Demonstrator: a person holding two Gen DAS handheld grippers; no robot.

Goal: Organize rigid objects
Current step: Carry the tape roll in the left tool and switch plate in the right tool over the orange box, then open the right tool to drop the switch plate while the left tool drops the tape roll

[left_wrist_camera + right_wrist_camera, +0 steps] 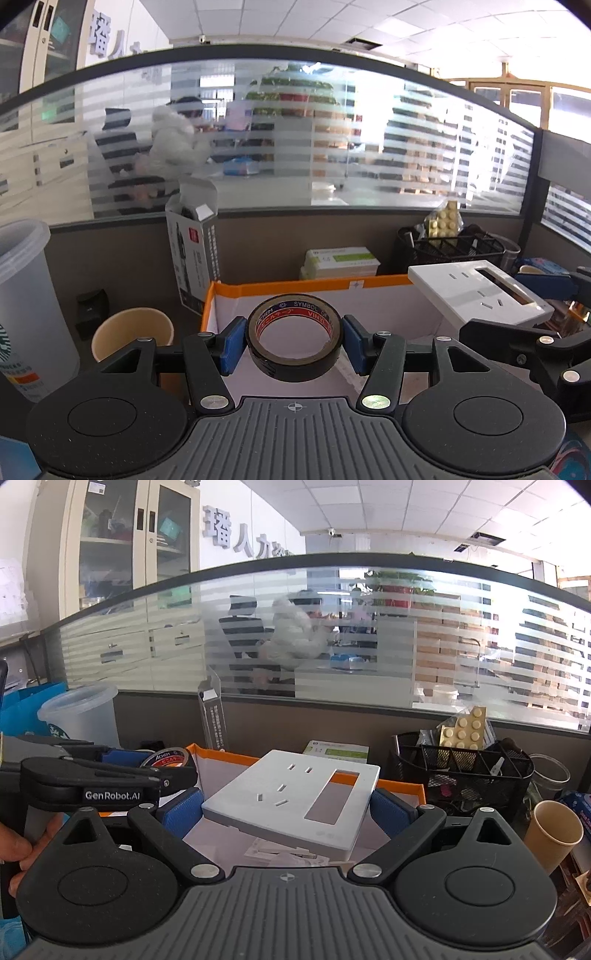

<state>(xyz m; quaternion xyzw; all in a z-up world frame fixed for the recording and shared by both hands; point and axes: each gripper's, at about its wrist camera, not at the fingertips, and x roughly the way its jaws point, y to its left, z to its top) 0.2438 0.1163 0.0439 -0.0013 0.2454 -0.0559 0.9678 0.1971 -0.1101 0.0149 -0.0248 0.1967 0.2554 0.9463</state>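
Observation:
My left gripper (294, 343) is shut on a black roll of vinyl tape (293, 341), its blue pads pressing both sides, held above the orange-rimmed box (314, 286). The right gripper (288, 810) is shut on a white wall socket plate (295, 801), tilted, also over that box (399, 788). In the left wrist view the socket plate (480, 291) shows at the right. In the right wrist view the tape roll (168, 758) and the left gripper show at the left, with a hand (22, 845) on the handle.
A black mesh organizer (461, 771) with a cream stud brick (463, 731) stands behind the box at right. Paper cups (131, 332) (554, 830), a clear plastic cup (22, 295), a tall carton (194, 254) and a flat green-white box (341, 262) surround it. A glass partition backs the desk.

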